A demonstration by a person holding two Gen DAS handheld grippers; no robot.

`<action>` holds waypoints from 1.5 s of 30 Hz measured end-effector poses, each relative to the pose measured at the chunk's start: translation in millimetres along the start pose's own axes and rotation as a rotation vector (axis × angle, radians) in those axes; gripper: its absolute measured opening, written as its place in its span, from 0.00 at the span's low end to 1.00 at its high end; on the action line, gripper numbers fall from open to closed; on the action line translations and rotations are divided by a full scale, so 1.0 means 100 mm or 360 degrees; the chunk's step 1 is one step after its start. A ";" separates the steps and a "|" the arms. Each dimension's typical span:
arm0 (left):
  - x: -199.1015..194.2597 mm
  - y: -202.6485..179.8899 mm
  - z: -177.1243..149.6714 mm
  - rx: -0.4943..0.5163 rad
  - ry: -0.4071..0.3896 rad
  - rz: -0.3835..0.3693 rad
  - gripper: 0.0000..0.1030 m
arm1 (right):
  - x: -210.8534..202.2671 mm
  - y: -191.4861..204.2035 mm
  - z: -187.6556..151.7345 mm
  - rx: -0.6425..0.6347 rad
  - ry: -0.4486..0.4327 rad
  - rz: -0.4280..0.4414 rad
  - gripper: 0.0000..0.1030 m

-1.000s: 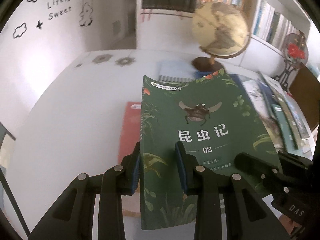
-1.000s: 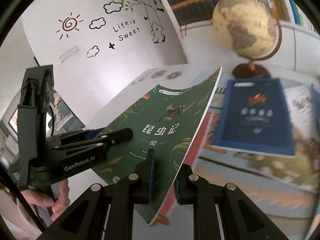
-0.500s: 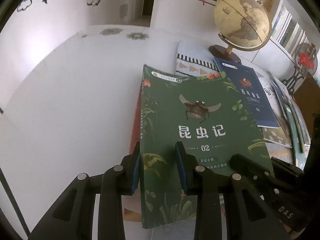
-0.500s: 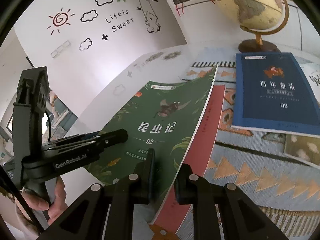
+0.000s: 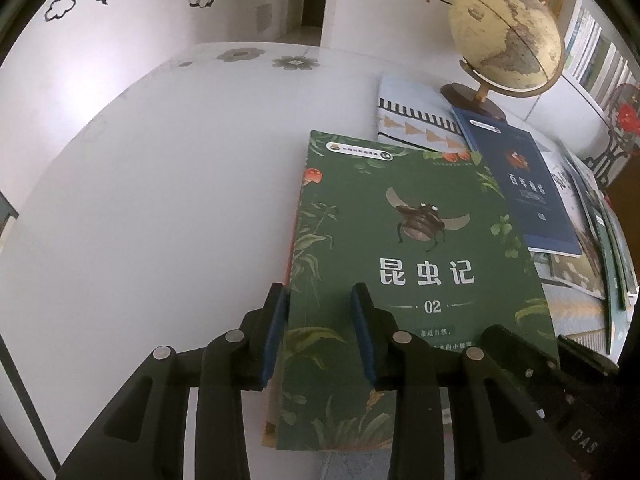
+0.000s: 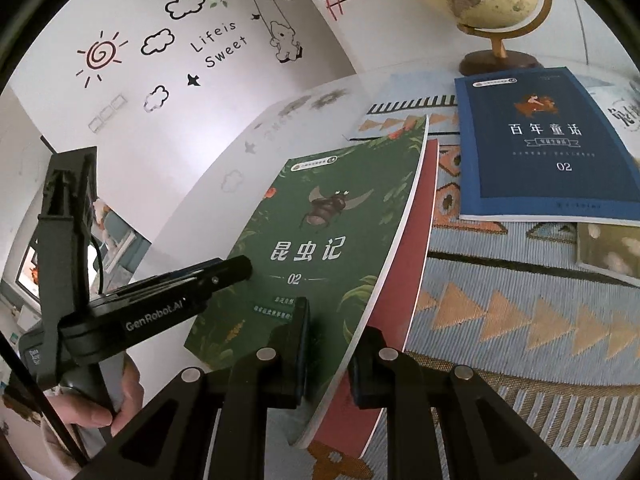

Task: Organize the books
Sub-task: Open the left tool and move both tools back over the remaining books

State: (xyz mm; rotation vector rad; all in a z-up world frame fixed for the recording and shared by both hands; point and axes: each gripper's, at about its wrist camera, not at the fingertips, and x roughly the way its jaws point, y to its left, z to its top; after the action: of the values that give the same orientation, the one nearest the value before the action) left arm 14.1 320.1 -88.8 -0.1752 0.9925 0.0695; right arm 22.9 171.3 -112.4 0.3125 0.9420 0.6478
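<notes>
On my far left lies bare white tabletop. My left gripper is clamped on the left, spine-side edge of a green insect book, with one pad under the edge and the other on the cover. The book lies almost flat on a red book that shows along its left and right edges. Toward the right, my right gripper pinches the same green book's near right corner, page edge between the pads, cover bowing slightly. Right of the pile, a dark blue storybook lies flat on a patterned runner, with more books fanned out beyond it and a globe standing behind. I judge that I am setting the green book down as the second of a stack. Next I should square its edges with the red book, then let both grips go and draw back without dragging the cover; the blue storybook looks a likely next pick.
</notes>
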 end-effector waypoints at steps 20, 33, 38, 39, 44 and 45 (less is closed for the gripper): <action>-0.32 -0.07 0.11 -0.0114 -0.0087 0.0022 0.39 | -0.53 -0.13 0.15 -0.0007 -0.0134 -0.0101 0.64; -0.40 -1.35 0.37 0.0082 -0.0140 -0.0111 0.67 | -1.64 -1.00 0.32 0.0085 -0.0330 -0.0167 0.65; -0.36 -2.08 0.34 0.0194 -0.0113 -0.0270 0.67 | -1.99 -1.54 0.34 0.0169 -0.0341 -0.0242 0.65; -0.32 -2.25 0.32 0.0215 -0.0085 -0.0318 0.67 | -2.07 -1.66 0.33 0.0182 -0.0336 -0.0265 0.65; -0.13 -2.98 0.10 0.0389 0.0032 -0.0448 0.67 | -2.37 -2.15 0.18 0.0251 -0.0285 -0.0371 0.65; -0.08 -3.14 0.03 0.0441 0.0060 -0.0459 0.67 | -2.43 -2.26 0.14 0.0273 -0.0270 -0.0401 0.65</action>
State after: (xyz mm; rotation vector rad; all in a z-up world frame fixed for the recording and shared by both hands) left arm 55.9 12.4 -44.3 -0.0639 0.9947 -0.3347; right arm 17.0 -157.3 -64.1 0.3875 0.8581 0.3049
